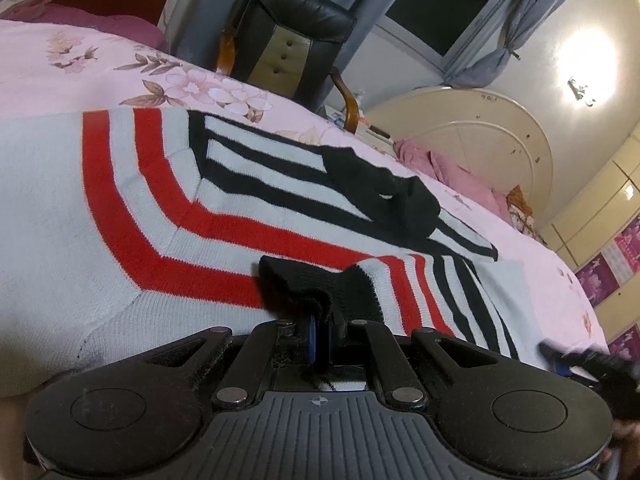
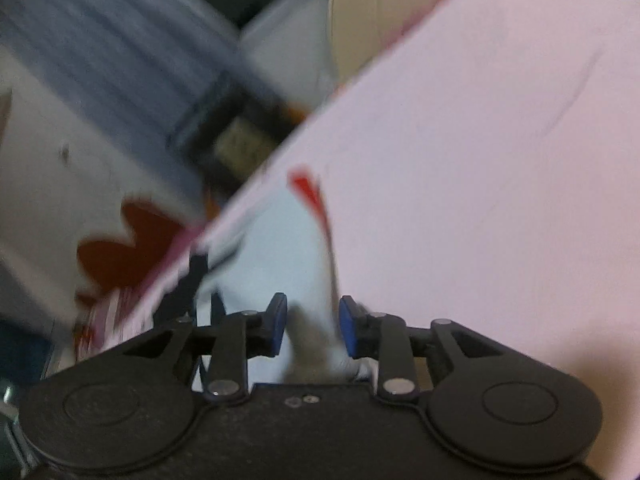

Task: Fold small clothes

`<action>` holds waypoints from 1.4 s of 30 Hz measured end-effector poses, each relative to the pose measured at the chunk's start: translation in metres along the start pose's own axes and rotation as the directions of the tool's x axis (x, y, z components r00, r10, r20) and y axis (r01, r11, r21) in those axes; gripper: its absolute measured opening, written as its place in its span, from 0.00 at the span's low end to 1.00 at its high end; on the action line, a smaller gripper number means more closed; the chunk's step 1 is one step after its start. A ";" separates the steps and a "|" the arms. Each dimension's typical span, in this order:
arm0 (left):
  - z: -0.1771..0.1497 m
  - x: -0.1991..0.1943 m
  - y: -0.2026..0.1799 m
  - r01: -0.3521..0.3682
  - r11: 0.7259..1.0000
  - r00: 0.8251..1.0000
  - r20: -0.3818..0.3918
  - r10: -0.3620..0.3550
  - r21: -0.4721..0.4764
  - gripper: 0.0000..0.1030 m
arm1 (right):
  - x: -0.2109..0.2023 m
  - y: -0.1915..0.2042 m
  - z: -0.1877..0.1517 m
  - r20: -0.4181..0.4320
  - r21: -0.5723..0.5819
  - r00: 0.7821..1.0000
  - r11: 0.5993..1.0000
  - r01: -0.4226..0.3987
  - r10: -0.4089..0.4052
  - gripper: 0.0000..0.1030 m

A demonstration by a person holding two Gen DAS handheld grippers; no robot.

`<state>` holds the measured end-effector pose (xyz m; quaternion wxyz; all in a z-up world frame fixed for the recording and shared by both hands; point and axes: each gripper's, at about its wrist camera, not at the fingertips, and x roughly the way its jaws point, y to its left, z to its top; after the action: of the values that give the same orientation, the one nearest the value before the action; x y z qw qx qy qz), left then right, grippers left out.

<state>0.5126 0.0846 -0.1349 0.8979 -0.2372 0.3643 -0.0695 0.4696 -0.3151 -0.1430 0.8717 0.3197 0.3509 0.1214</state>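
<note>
on the bed (image 1: 100, 60), striped sweater (image 1: 160, 208) lies flat; left gripper (image 1: 320, 332) clenched on its black cuff (image 1: 320, 284) at the near edge. right gripper (image 2: 312, 328) released, astride white fabric, blurred.

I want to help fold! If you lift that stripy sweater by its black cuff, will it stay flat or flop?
Probably flop: the sweater is soft knit and drapes over the bed. The cuff already bunches in the left gripper, so it likely sags.
</note>
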 end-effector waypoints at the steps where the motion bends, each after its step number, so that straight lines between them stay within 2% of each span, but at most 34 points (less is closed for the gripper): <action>1: 0.001 -0.002 -0.002 0.000 1.000 1.000 0.011 0.000 0.013 0.05 | 0.001 0.003 -0.004 -0.001 -0.067 0.999 0.997 0.041 -0.041 0.11; 3: 0.003 -0.004 -0.008 -0.006 0.999 0.999 0.040 0.004 0.051 0.05 | -0.003 0.009 -0.005 0.026 -0.092 0.998 0.994 0.055 -0.053 0.10; 4: 0.003 -0.001 -0.010 -0.026 0.997 0.999 0.024 0.025 0.073 0.05 | -0.010 0.008 -0.008 0.048 -0.093 0.997 0.994 0.058 -0.054 0.09; 7: 0.003 0.008 -0.010 -0.046 0.996 0.999 0.000 0.046 0.078 0.05 | -0.004 0.001 -0.011 0.025 -0.076 0.998 0.995 0.061 -0.059 0.12; 9: 0.004 0.007 -0.009 -0.037 0.996 0.999 0.001 0.037 0.076 0.05 | -0.003 0.003 0.000 0.006 -0.070 0.999 0.997 0.034 -0.033 0.23; 10: 0.003 0.007 -0.008 -0.032 0.997 0.999 0.001 0.032 0.073 0.05 | -0.004 0.002 0.008 0.024 -0.069 1.000 0.997 0.018 -0.016 0.37; 11: 0.003 0.007 -0.007 -0.029 0.997 1.000 0.002 0.029 0.071 0.05 | -0.002 0.002 0.015 0.051 -0.060 0.999 0.998 0.014 -0.011 0.46; 12: 0.002 0.007 -0.006 -0.028 0.997 1.000 0.004 0.028 0.071 0.05 | 0.001 0.000 0.025 0.065 -0.042 0.998 0.999 -0.012 0.015 0.47; 14: 0.001 0.007 -0.006 -0.029 0.997 1.000 0.006 0.029 0.070 0.05 | 0.012 -0.004 0.039 0.067 -0.006 0.996 0.998 -0.057 0.057 0.46; 16: 0.001 0.007 -0.007 -0.033 0.997 0.999 0.008 0.033 0.070 0.05 | 0.032 -0.005 0.051 0.060 0.011 0.997 0.999 -0.051 0.050 0.42; 17: 0.001 0.007 -0.008 -0.034 0.997 0.999 0.009 0.034 0.072 0.05 | 0.040 -0.005 0.055 0.055 0.011 0.997 0.999 -0.049 0.049 0.36; 18: 0.001 0.005 -0.009 -0.037 0.997 0.999 0.024 0.035 0.074 0.05 | 0.048 -0.003 0.057 0.047 -0.001 0.998 0.999 -0.052 0.052 0.25; 19: 0.000 0.000 -0.010 -0.037 0.996 0.998 0.057 0.033 0.077 0.05 | 0.053 0.000 0.057 0.034 -0.032 0.998 0.998 -0.045 0.046 0.09; 21: -0.001 -0.009 -0.011 -0.049 0.995 0.991 0.129 0.037 0.085 0.05 | 0.053 0.009 0.055 0.050 -0.108 0.999 0.994 0.013 -0.008 0.08; 23: -0.002 -0.002 -0.010 -0.093 0.991 0.992 0.093 0.085 0.095 0.05 | 0.048 0.010 0.051 0.071 -0.147 0.997 0.988 0.048 -0.038 0.08; 24: -0.004 0.004 -0.009 -0.095 0.992 0.994 0.066 0.089 0.088 0.05 | 0.052 0.009 0.049 0.055 -0.158 0.997 0.985 0.069 -0.061 0.08; 27: -0.001 0.000 -0.008 -0.093 0.991 0.995 0.054 0.088 0.097 0.05 | 0.052 0.012 0.050 0.035 -0.181 0.997 0.980 0.080 -0.075 0.11; 28: 0.000 -0.006 -0.006 -0.106 0.991 0.993 0.066 0.101 0.083 0.06 | 0.047 0.014 0.052 0.034 -0.188 0.996 0.978 0.087 -0.082 0.21; 29: 0.000 -0.016 -0.004 -0.140 0.987 0.986 0.106 0.132 0.073 0.06 | 0.039 0.018 0.052 0.060 -0.204 0.994 0.974 0.101 -0.091 0.25; 31: 0.002 -0.031 -0.008 -0.198 0.976 0.967 0.179 0.180 0.088 0.06 | 0.027 0.028 0.054 0.116 -0.269 0.991 0.958 0.100 -0.071 0.25; 32: 0.004 -0.033 -0.014 -0.203 0.973 0.965 0.190 0.180 0.108 0.06 | 0.026 0.033 0.055 0.131 -0.307 0.989 0.946 0.108 -0.071 0.25; 34: 0.009 -0.020 -0.034 -0.177 0.968 0.975 0.166 0.148 0.178 0.06 | 0.029 0.044 0.052 0.142 -0.386 0.986 0.912 0.136 -0.087 0.26; 36: 0.009 0.000 -0.063 -0.143 0.955 0.985 0.133 0.112 0.258 0.06 | 0.042 0.056 0.047 0.122 -0.446 0.988 0.884 0.137 -0.092 0.32; 37: 0.007 0.010 -0.076 -0.122 0.949 0.989 0.119 0.090 0.290 0.09 | 0.051 0.063 0.043 0.107 -0.486 0.991 0.865 0.125 -0.083 0.34; 39: 0.003 0.027 -0.097 -0.115 0.938 0.990 0.111 0.083 0.327 0.46 | 0.062 0.081 0.029 0.059 -0.564 0.997 0.821 0.081 -0.059 0.29; 40: 0.000 0.035 -0.107 -0.118 0.931 0.990 0.117 0.082 0.347 0.71 | 0.067 0.091 0.019 0.024 -0.614 0.999 0.788 0.051 -0.046 0.27; 42: -0.005 0.049 -0.122 -0.156 0.901 0.986 0.124 0.115 0.405 0.74 | 0.075 0.108 -0.001 0.002 -0.707 0.998 0.706 0.041 -0.056 0.31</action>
<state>0.5504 -0.0387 -0.1108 0.9470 -0.0191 0.3128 -0.0706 0.5243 -0.1993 -0.1145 0.9271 -0.0483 0.2945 0.2266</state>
